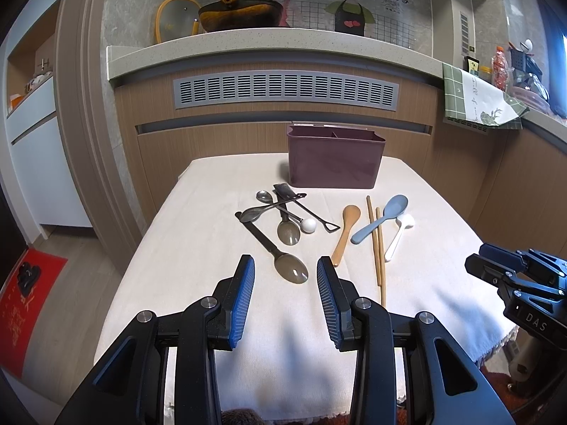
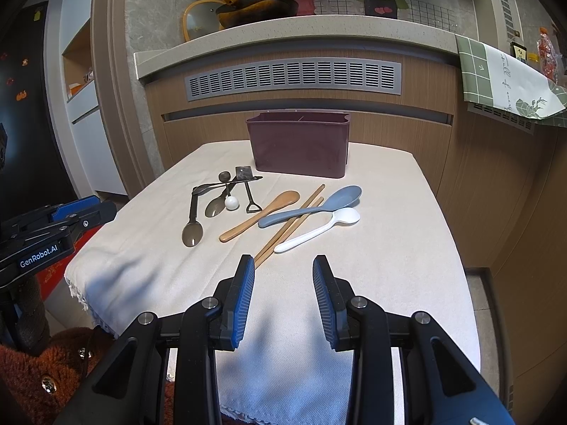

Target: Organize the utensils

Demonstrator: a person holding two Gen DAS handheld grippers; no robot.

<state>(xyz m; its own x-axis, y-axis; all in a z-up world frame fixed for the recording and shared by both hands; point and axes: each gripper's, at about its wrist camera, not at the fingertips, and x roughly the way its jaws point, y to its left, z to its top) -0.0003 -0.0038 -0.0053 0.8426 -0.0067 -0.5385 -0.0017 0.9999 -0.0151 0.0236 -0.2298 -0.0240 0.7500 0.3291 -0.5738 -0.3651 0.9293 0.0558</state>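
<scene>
A maroon utensil holder (image 1: pixel 335 163) (image 2: pixel 299 150) stands at the far side of the cloth-covered table (image 1: pixel 198 248) (image 2: pixel 389 255). In front of it lie dark metal spoons (image 1: pixel 292 269) (image 2: pixel 193 232), a small black spatula (image 1: pixel 308 209), a white ball (image 1: pixel 308 226) (image 2: pixel 232 202), a wooden spoon (image 1: pixel 345 233) (image 2: pixel 260 216), chopsticks (image 1: pixel 379 248) (image 2: pixel 290 225), a blue spoon (image 1: pixel 381 217) (image 2: pixel 312 207) and a white spoon (image 1: pixel 398 233) (image 2: pixel 319 228). My left gripper (image 1: pixel 285 269) hangs open over the near end of the nearest metal spoon, holding nothing. My right gripper (image 2: pixel 283 267) is open and empty, just short of the chopstick tips.
A stone counter (image 1: pixel 269 46) with a yellow-handled pan (image 1: pixel 241 14) and a glass lid runs behind the table. A green checked towel (image 1: pixel 475 99) hangs at right. A red floor mat (image 1: pixel 24 304) lies at lower left. A fuzzy brown sleeve (image 2: pixel 46 372) shows.
</scene>
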